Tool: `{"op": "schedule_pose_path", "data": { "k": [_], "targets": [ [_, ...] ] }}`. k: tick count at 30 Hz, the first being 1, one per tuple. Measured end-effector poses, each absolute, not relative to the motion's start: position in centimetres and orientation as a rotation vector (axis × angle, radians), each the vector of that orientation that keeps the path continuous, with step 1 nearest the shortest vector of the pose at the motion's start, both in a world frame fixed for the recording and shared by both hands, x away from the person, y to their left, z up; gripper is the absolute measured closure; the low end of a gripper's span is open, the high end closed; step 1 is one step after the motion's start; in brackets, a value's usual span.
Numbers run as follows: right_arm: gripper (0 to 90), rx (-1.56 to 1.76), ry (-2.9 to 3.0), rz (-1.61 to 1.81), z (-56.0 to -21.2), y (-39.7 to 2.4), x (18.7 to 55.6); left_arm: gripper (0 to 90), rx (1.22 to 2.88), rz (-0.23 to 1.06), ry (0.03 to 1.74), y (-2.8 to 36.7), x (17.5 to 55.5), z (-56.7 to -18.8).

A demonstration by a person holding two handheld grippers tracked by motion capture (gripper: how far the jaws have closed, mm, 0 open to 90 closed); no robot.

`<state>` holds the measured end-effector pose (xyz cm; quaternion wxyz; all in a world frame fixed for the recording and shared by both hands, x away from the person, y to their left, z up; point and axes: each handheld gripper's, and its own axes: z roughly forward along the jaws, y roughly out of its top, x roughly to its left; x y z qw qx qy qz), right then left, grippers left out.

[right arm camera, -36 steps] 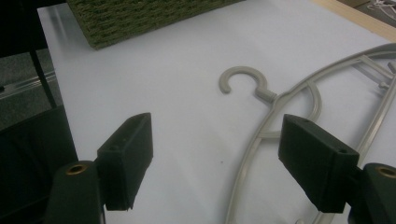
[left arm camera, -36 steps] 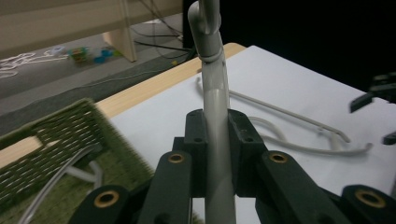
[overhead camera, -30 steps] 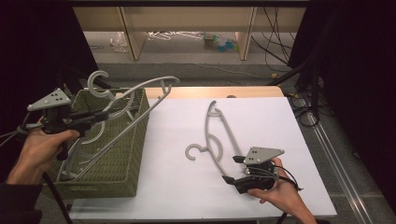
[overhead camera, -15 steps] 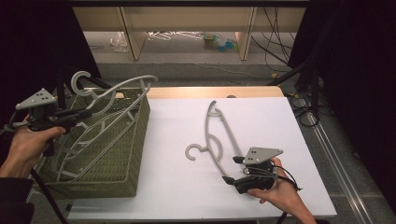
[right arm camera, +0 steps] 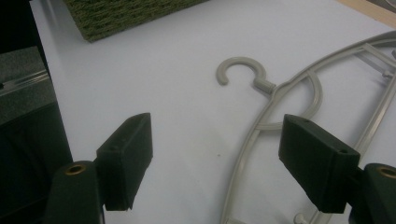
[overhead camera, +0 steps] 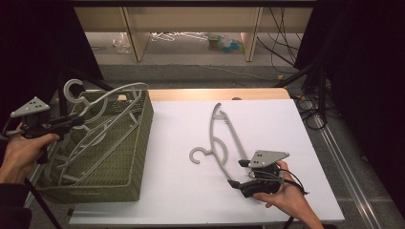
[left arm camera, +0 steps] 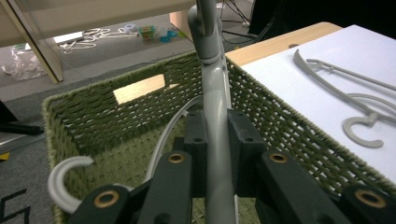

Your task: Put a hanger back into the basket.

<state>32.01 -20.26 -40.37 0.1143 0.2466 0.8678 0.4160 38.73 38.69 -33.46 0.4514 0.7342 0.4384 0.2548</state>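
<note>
My left gripper [overhead camera: 79,120] is shut on a grey plastic hanger [overhead camera: 112,95] and holds it tilted above the green woven basket [overhead camera: 141,143] at the table's left. In the left gripper view the jaws clamp the hanger's bar [left arm camera: 212,70], with the left gripper [left arm camera: 215,135] over the basket's rim [left arm camera: 74,98]. A second grey hanger [overhead camera: 224,138] lies flat on the white table top. My right gripper [overhead camera: 237,174] rests open at that hanger's near end. In the right gripper view the right gripper [right arm camera: 215,154] straddles one arm of the flat hanger [right arm camera: 275,88] without touching it.
More grey hangers lie in the basket, one hook [left arm camera: 65,177] showing low at the left. A wooden strip [overhead camera: 215,94] edges the table's far side. Shelf legs and floor clutter [overhead camera: 224,43] stand beyond it, and cables [overhead camera: 310,109] run at the right.
My left gripper has carried its hanger leftward and a little lower over the basket. The right gripper and the flat hanger have stayed put.
</note>
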Motion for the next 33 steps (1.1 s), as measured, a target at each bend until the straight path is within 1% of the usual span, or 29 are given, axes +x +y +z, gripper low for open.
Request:
{"op": "schedule_pose_path", "data": {
  "k": [6, 14, 24, 26, 31, 32, 33],
  "targets": [
    [27.0, 0.728, 2.543, 1.219, -40.3, -20.3, 32.0, 79.0, 1.825, 0.618, 1.115, 39.8, 38.6, -34.6],
    [26.8, 0.729, 2.549, 1.214, -40.4, -20.3, 32.1, 79.0, 1.837, 0.564, 1.139, 40.7, 38.5, -36.1],
    [26.8, 0.727, 2.554, 1.209, -40.4, -20.3, 32.1, 78.7, 1.956, 0.477, 1.179, 39.1, 39.8, -38.6],
    [26.8, 0.725, 2.549, 1.211, -40.4, -20.3, 32.2, 78.7, 1.981, 0.455, 1.214, 39.2, 40.0, -39.1],
    [26.8, 0.726, 2.551, 1.207, -40.5, -20.3, 32.2, 77.9, 1.993, 0.45, 1.286, 39.6, 40.2, -40.2],
    [26.8, 0.726, 2.551, 1.206, -40.5, -20.3, 32.2, 77.8, 2.066, 0.443, 1.274, 40.0, 40.3, -40.3],
    [26.8, 0.725, 2.55, 1.205, -40.5, -20.3, 32.2, 77.4, 2.059, 0.447, 1.285, 40.1, 40.3, -40.4]
  ]
}}
